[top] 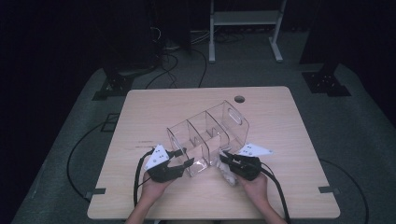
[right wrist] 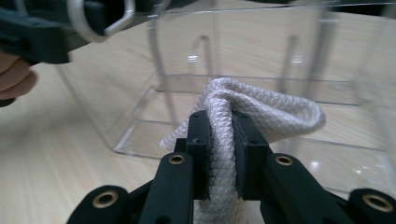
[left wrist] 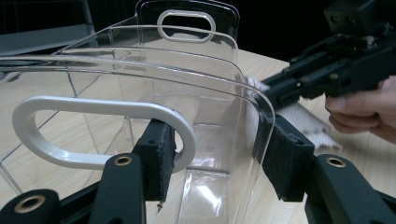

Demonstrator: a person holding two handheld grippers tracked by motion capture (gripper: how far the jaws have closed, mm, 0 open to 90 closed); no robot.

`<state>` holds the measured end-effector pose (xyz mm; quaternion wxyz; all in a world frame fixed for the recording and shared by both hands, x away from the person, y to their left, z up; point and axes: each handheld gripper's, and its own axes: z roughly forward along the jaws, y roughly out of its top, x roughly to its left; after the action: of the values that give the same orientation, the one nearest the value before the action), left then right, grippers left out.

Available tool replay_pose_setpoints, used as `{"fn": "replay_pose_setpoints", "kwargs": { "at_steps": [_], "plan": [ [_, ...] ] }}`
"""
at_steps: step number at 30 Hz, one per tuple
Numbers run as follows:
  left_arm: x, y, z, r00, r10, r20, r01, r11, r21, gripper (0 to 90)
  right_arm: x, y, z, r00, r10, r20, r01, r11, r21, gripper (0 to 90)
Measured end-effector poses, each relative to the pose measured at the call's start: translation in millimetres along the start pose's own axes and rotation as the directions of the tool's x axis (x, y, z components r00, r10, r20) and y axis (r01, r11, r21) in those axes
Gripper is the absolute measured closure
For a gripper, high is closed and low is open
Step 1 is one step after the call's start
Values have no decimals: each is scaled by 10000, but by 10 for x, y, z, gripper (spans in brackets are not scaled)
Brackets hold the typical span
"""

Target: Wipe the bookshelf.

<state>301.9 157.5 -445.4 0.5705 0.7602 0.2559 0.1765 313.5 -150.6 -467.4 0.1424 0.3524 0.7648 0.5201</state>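
Cloth (right wrist: 243, 116): a white knitted cloth is pinched in the right gripper (right wrist: 220, 140), whose jaws are closed tight on a fold of it; it is held just outside the near corner of the bin, low over the table (top: 280, 186).
Bin (top: 205, 135): a clear divided organiser is set on the table, its long axis running from the near-left end to the far-right end, with a handle cut-out at each end.
Key relation: the bin's wall lies straight ahead of the cloth and very close; the right hand is the nearer one, so the cloth would probably be carried forward against the clear wall.
Left gripper (left wrist: 212, 158): its jaws are spread around the near end of the bin, one pad inside by the white handle ring (left wrist: 98, 135), the other outside the corner; whether the pads press the plastic cannot be told for certain.
Hands: both are brought in from the near edge, left (top: 156, 184) and right (top: 254, 184).
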Motion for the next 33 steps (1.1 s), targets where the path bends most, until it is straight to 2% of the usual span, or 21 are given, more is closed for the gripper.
{"fn": "replay_pose_setpoints", "kwargs": {
  "at_steps": [2, 6, 13, 17, 23, 25, 33],
  "plan": [
    [-5, -2, 4, 10000, 19, -8, -19, 10000, -18, 485, 67, 3, 71, 9996, -91, -263, 95, 9999, 137, 780],
    [-20, -2, 22, 10000, 27, 17, -27, 10000, -17, 486, 156, -20, 208, 9985, -307, -463, 330, 9983, 484, 780],
    [-23, -1, 34, 10000, -21, 26, 21, 10000, -47, 486, 114, -100, 329, 9988, -141, -462, 198, 9919, 1257, 778],
    [-34, 3, 48, 10000, -34, 56, 35, 10000, -64, 487, 118, -76, 309, 9992, -242, -331, 281, 9920, 1228, 778],
    [-43, 5, 65, 9999, -14, 117, 15, 10000, -62, 486, 150, 102, 147, 9991, -312, -272, 318, 9992, 221, 779],
    [-42, 5, 65, 9999, -10, 127, 11, 10000, -57, 486, 163, 131, 127, 9988, -441, -208, 442, 9990, 80, 779],
    [-48, 2, 65, 9999, 35, 116, -34, 10000, -37, 486, 144, -98, 273, 9993, -354, -135, 365, 9947, 966, 778]
  ]
}}
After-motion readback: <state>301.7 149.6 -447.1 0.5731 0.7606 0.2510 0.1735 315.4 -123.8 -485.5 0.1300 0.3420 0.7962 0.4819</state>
